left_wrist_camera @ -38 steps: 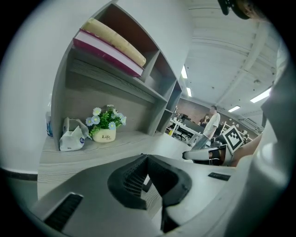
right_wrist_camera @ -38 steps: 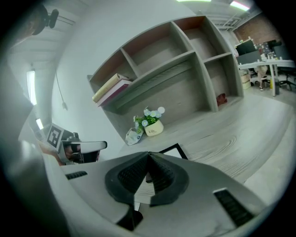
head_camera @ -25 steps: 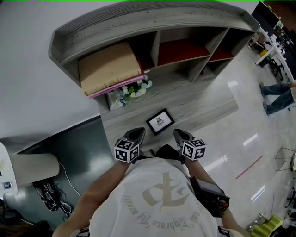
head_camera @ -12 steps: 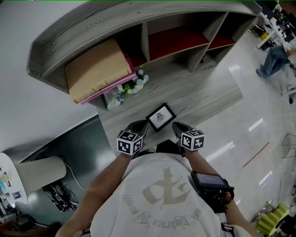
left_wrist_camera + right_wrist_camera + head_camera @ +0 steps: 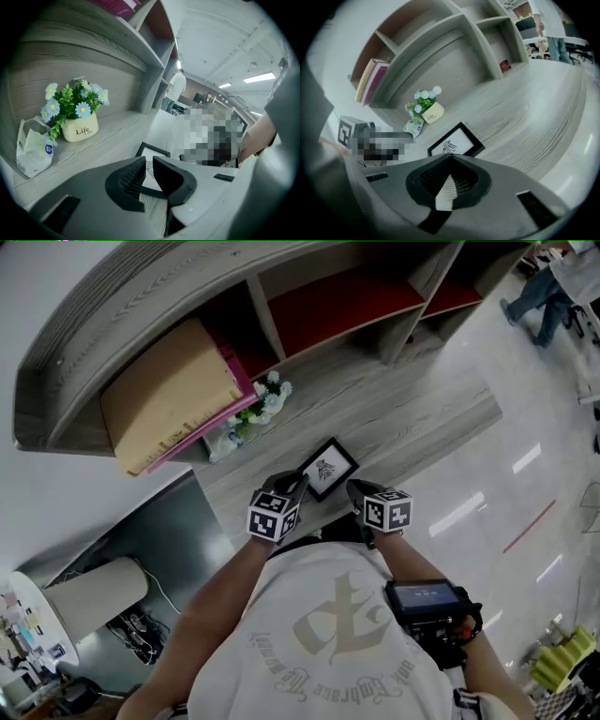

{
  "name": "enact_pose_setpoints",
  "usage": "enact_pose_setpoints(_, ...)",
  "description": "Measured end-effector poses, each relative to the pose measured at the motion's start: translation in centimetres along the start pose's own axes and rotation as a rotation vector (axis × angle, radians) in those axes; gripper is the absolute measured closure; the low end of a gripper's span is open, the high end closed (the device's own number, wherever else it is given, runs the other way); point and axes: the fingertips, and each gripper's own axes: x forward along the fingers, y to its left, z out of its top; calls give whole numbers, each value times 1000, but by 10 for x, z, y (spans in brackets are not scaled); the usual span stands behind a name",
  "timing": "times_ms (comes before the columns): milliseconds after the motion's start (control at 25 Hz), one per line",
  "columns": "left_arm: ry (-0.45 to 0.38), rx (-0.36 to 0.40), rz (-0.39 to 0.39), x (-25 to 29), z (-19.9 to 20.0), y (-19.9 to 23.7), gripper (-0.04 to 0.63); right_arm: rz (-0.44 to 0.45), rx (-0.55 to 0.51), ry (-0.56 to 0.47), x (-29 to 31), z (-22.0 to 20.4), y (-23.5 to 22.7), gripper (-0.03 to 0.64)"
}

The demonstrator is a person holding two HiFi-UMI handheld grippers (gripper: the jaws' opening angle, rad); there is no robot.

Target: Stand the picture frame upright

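The black picture frame (image 5: 326,467) with a white print lies flat on the grey wooden desk (image 5: 412,432). My left gripper (image 5: 298,484) hovers at its near left corner. In the left gripper view the frame (image 5: 151,151) shows through the narrow gap of the left gripper (image 5: 149,162), whose jaws have just been opening; nothing is between them. My right gripper (image 5: 356,487) is at the frame's near right side, shut and empty. In the right gripper view its tips (image 5: 450,156) meet just short of the frame (image 5: 458,139).
A small pot of blue flowers (image 5: 264,407) and a white packet (image 5: 32,151) stand at the back of the desk, left of the frame. Shelf compartments (image 5: 337,306) rise behind, with a tan box and pink book (image 5: 169,395). A person (image 5: 552,26) stands far right.
Both grippers have moved forward and down toward the frame's near edge, from behind it to its corners. The frame has not moved on the desk.
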Motion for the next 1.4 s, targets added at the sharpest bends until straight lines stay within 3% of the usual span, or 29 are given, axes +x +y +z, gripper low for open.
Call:
enact_pose_setpoints(360, 134, 80, -15, 55, -7, 15, 448, -13, 176, 51, 21, -4, -16, 492)
enact_pose_setpoints(560, 182, 102, -4, 75, -9, 32, 446, -34, 237, 98, 30, -10, -17, 442)
enact_pose_setpoints(760, 234, 121, -22, 87, -18, 39, 446, -73, 262, 101, 42, -9, -21, 433)
enact_pose_setpoints(1040, 280, 114, -22, 95, -30, 39, 440, -150, 114, 158, 55, -1, -23, 426)
enact_pose_setpoints(1400, 301, 49, 16, 89, -34, 36, 442, -209, -67, 186, 57, 7, -29, 452)
